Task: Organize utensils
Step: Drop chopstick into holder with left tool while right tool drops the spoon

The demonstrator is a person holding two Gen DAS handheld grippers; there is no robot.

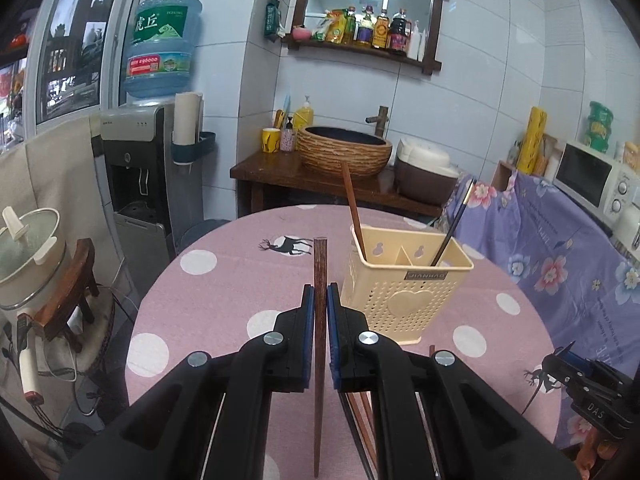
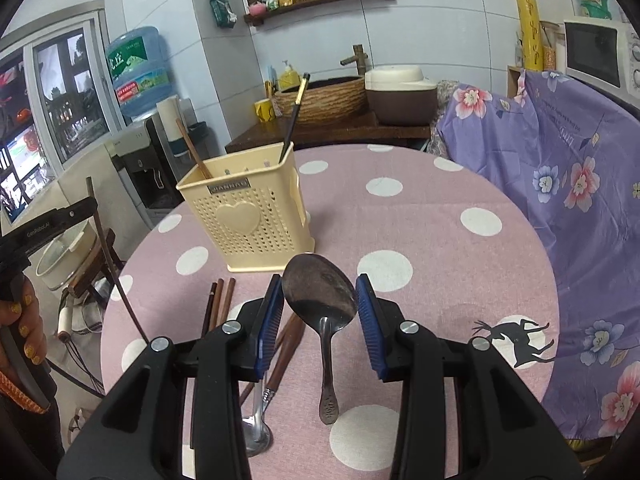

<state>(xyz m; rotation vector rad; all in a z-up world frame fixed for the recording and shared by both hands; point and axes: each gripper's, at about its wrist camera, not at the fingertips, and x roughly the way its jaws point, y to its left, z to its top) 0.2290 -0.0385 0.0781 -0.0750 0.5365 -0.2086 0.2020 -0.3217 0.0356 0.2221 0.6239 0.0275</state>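
My left gripper (image 1: 320, 294) is shut on a brown wooden chopstick (image 1: 320, 256), held upright above the pink dotted table (image 1: 224, 288). Just to its right stands the cream utensil holder (image 1: 404, 284), with a brown chopstick (image 1: 352, 208) in one compartment and a black chopstick (image 1: 456, 220) in another. My right gripper (image 2: 320, 286) is shut on a metal spoon (image 2: 326, 344), pads on the bowl's edges and the handle hanging toward me, in front of the holder (image 2: 248, 216). The left gripper (image 2: 90, 204) and its chopstick (image 2: 116, 272) show at the left edge of the right wrist view.
Loose chopsticks (image 2: 220, 304), a second spoon (image 2: 256, 436) and a brown-handled utensil (image 2: 290, 340) lie on the table (image 2: 440, 240) near its front edge. A purple floral cloth (image 2: 560, 168) covers furniture on the right. A stool with a pot (image 1: 28, 260) and a water dispenser (image 1: 136, 168) stand on the left.
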